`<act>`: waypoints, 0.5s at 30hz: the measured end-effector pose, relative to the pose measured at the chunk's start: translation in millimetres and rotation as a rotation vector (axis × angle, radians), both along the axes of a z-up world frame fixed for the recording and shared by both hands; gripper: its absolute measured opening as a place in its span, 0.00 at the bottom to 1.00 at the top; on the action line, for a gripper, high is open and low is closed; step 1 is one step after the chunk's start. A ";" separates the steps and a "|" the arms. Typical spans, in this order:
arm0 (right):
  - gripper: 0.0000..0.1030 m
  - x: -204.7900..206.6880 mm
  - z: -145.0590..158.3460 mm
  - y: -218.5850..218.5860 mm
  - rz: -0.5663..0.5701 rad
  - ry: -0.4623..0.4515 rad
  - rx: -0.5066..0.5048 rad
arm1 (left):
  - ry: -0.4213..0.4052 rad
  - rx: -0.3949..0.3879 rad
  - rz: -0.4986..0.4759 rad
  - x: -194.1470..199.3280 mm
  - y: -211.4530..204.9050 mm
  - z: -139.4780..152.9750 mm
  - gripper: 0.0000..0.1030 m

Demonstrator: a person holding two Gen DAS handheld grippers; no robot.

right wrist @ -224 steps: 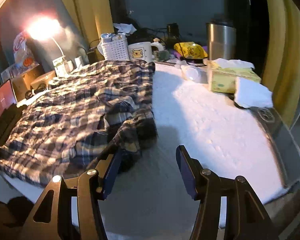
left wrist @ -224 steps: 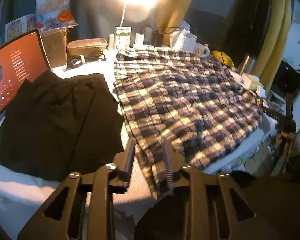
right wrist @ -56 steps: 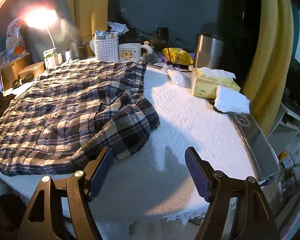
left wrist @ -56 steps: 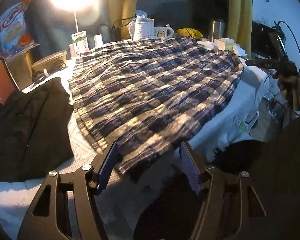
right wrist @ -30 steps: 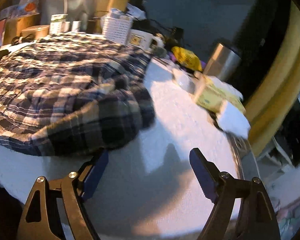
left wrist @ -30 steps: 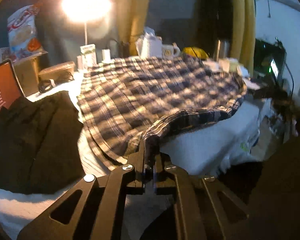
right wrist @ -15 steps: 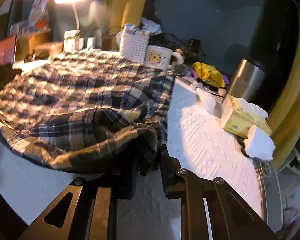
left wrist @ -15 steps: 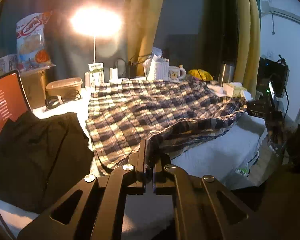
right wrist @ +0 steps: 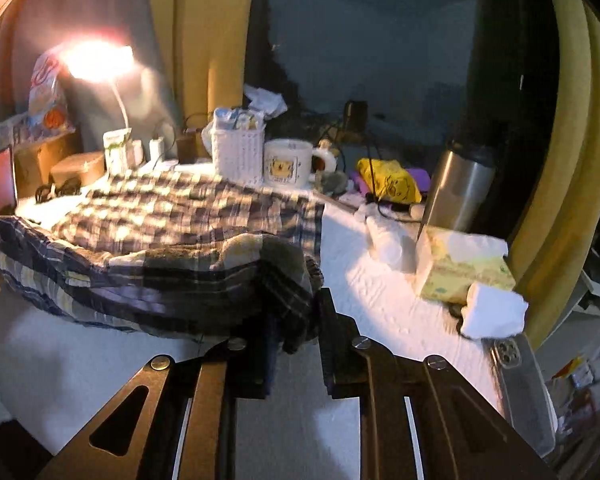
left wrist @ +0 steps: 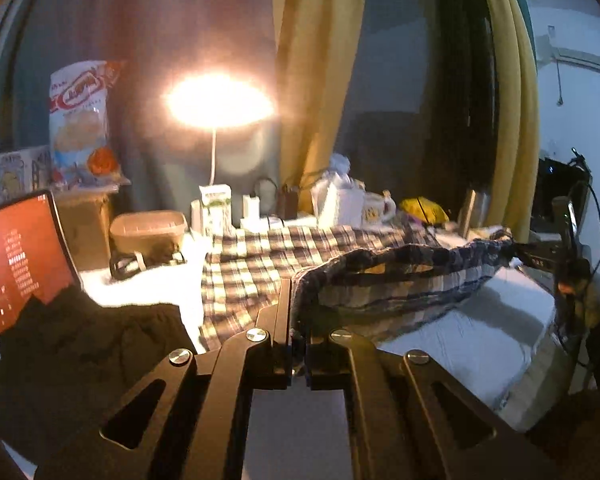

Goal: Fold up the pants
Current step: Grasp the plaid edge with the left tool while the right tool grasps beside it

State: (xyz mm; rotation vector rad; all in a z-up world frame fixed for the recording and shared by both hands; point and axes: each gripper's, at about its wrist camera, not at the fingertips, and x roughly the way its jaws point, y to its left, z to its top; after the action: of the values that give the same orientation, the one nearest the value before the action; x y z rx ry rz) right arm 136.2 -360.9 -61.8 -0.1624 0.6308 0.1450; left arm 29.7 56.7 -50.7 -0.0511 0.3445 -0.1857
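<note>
Claws both pinching: left gripper (left wrist: 299, 320) and right gripper (right wrist: 294, 320) lift the plaid pants' (left wrist: 400, 280) near edge, I reckon to fold it toward the lamp (left wrist: 219, 100).

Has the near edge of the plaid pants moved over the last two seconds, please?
Yes. The plaid pants edge, then flat, now hangs lifted off the white table.

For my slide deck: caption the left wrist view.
Left hand-held gripper lifts plaid pants by the near edge beside black clothing.
</note>
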 end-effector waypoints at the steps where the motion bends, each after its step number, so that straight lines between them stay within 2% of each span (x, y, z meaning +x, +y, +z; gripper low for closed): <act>1: 0.17 3.0 4.7 0.6 -0.002 -0.006 0.007 | -0.008 0.001 0.004 3.5 0.5 2.7 0.02; 7: 0.17 26.5 24.4 1.6 -0.006 -0.035 0.054 | -0.068 0.037 0.055 37.7 1.7 29.2 0.02; 15: 0.17 63.2 43.7 5.3 -0.013 -0.077 0.073 | -0.032 0.063 0.077 104.3 9.7 39.7 0.02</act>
State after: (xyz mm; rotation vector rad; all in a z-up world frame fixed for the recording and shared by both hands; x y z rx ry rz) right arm 199.4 -355.6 -18.1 -0.0933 0.5494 0.1486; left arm 134.0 66.4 -11.0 0.0007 0.3158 -0.0995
